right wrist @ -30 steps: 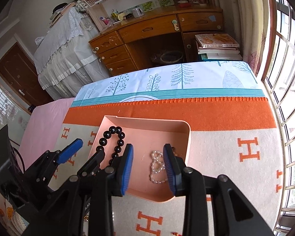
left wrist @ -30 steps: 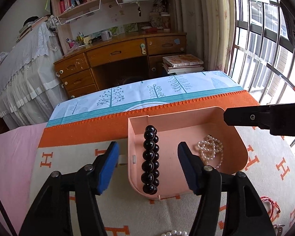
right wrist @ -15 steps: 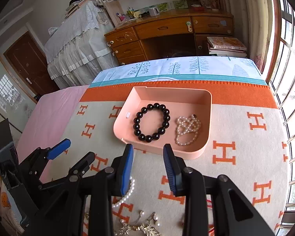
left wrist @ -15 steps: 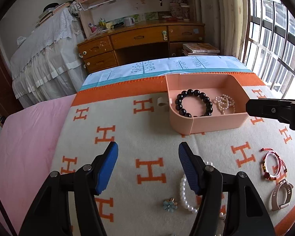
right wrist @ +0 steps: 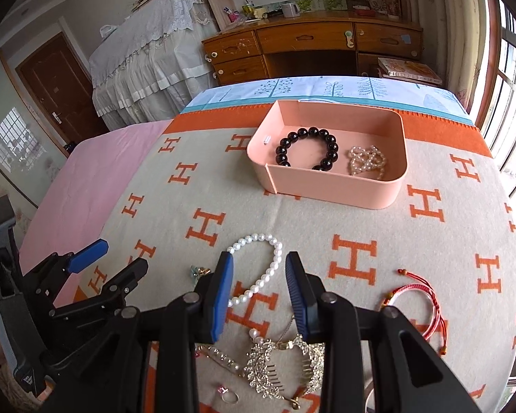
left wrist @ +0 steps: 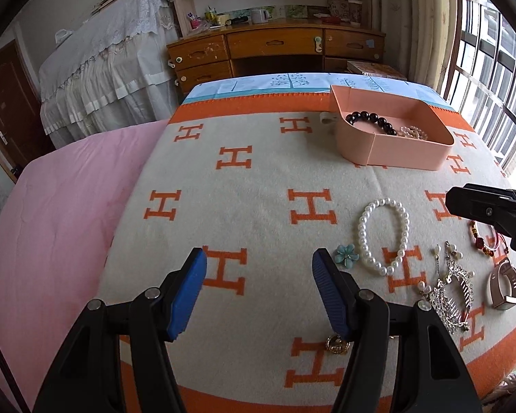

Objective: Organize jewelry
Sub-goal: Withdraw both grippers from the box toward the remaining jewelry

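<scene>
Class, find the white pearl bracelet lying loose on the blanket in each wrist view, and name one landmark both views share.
Left wrist view: white pearl bracelet, right of centre, beside a blue flower charm.
Right wrist view: the bracelet, lower centre, seen between the right tongs, which are open.
Shared landmark: pink box, beyond the bracelet.

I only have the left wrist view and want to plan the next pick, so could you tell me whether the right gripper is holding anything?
Observer: No, the right gripper is open, nothing clamped; the white pearl bracelet shows between its fingers.
Operator: Is the black bracelet fully inside the tray?
Observer: Yes, the whole black bead bracelet lies flat on the pink tray's floor.
Operator: And the red one?
Observer: The red cord bracelet lies on the blanket, right of that gripper.
</scene>
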`<state>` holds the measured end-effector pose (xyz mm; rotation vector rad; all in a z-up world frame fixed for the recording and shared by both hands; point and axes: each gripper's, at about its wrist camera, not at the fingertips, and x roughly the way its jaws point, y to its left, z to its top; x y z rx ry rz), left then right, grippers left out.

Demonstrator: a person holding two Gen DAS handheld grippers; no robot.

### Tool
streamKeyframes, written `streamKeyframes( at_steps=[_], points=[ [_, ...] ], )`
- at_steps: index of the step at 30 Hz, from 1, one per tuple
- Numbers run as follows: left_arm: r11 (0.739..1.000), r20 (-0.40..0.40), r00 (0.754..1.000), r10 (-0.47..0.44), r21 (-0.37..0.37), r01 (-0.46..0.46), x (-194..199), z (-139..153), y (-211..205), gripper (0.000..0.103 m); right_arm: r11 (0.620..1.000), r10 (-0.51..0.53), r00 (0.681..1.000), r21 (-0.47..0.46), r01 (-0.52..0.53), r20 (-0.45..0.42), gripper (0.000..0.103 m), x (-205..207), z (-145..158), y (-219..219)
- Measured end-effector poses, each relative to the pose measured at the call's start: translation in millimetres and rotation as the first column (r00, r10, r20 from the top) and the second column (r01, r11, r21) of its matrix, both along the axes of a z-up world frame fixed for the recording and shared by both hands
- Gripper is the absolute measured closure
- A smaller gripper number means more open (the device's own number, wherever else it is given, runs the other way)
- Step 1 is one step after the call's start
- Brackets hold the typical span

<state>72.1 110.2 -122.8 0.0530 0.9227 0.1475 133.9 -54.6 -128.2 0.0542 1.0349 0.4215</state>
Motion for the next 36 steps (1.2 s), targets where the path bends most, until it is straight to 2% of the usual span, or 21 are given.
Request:
streamKeyframes(
  at_steps=[13,18,22,30,36],
  points=[
    [1.000,-0.013,1.000,-0.001,-0.015,0.001,-27,2,6,0.041,0.999,0.007,1.000,-0.035,-0.006,0.026,0.071,-34,8,9],
    [1.000,-0.032,0.999,-0.015,-0.027,0.014,-33,1,2,0.041,0.996,-0.035,0.996,-0.075,0.041,0.077,0.071,-46,14,-3],
    [0.999,-0.043,0.999,-0.021,-0.043,0.020,-38,1,0,0.041,0.995,0.003,0.992,-0.103,0.010,0.127,0.071,-60,21,-11],
    [0.994,-0.072,0.995,-0.074,-0.085,0.068,-43,1,-7,0.041,0.995,-0.015,1.000,-0.095,0.017,0.028,0.071,-80,16,-51],
    [0.985,-0.119,0.986,-0.121,-0.136,0.104,-39,-6,-10,0.041,0.991,-0.036,0.999,-0.129,0.039,0.029,0.071,-100,15,-75]
  ],
)
